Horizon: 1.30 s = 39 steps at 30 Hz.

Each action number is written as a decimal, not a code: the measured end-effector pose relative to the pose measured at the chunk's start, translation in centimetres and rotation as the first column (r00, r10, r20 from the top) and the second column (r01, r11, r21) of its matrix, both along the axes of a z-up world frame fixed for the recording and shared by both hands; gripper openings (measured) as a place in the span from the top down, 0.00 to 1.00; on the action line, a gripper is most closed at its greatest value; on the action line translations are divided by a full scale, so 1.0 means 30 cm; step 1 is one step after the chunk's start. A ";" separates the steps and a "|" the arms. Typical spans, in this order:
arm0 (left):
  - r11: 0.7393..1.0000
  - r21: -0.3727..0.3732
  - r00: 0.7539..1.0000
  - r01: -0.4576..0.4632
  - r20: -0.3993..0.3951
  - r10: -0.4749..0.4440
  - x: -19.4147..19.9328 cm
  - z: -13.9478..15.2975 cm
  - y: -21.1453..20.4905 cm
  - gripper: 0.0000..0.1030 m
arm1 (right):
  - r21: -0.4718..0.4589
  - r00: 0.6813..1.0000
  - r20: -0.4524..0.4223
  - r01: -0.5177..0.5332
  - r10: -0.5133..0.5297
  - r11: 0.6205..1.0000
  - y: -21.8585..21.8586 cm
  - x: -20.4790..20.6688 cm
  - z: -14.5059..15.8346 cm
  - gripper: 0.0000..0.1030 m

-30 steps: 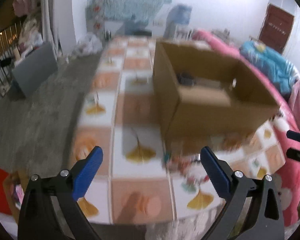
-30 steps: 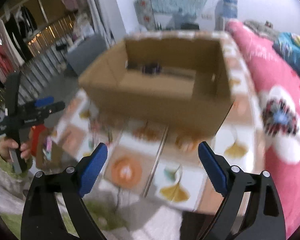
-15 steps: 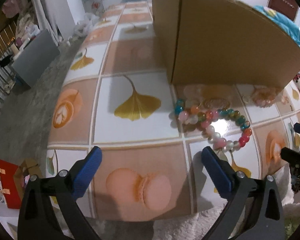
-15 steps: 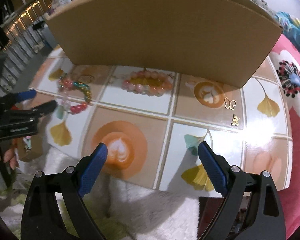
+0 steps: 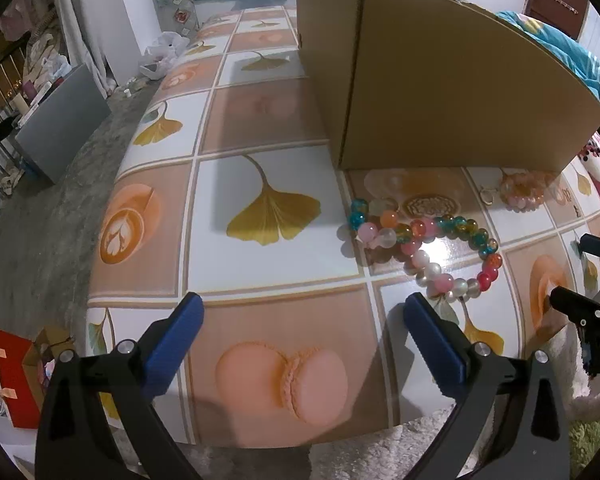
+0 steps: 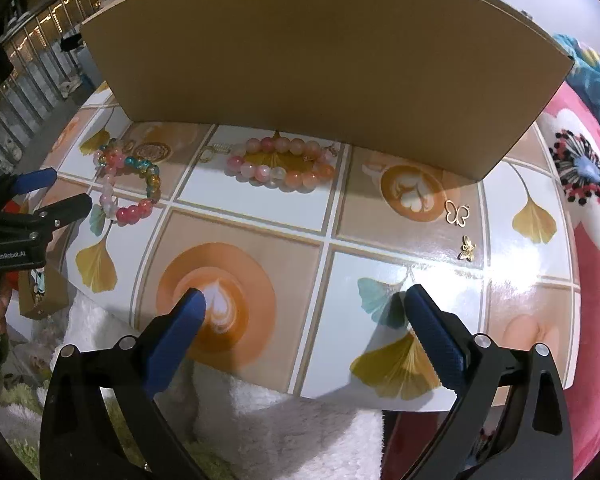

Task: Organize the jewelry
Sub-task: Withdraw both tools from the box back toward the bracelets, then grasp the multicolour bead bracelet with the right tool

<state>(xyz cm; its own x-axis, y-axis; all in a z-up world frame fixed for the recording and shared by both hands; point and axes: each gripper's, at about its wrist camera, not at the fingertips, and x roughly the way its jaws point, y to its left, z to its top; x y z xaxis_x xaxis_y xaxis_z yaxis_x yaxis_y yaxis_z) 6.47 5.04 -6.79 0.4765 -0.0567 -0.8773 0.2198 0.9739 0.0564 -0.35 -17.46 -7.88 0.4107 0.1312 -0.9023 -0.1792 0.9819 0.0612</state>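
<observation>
Brown cardboard box stands on the tiled table; all the jewelry lies just before its near wall. The multicolour bracelet is off its left corner, the pink bracelet before the middle, and two gold butterflies toward its right end. The left gripper is wide apart and empty. The right gripper is opening with nothing between its jaws.

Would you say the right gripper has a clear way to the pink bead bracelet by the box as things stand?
Probably yes. The right gripper, its jaws opening and empty, faces the pink bead bracelet across bare table. The cardboard box stands close behind the bracelet, not over it, leaving the near side free.
</observation>
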 end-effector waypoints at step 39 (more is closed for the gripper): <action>1.000 -0.005 0.999 -0.015 0.029 0.016 -0.008 -0.006 -0.002 0.04 | 0.350 0.995 0.093 -0.056 0.025 0.935 0.025 -0.033 0.120 0.54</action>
<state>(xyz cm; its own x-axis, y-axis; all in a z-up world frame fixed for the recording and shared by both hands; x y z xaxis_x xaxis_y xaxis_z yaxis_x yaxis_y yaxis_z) 6.23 4.98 -6.96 0.5025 -0.0536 -0.8629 0.2030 0.9775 0.0575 -1.32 -16.70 -4.27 0.4722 0.4522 -0.7567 -0.2386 0.8919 0.3841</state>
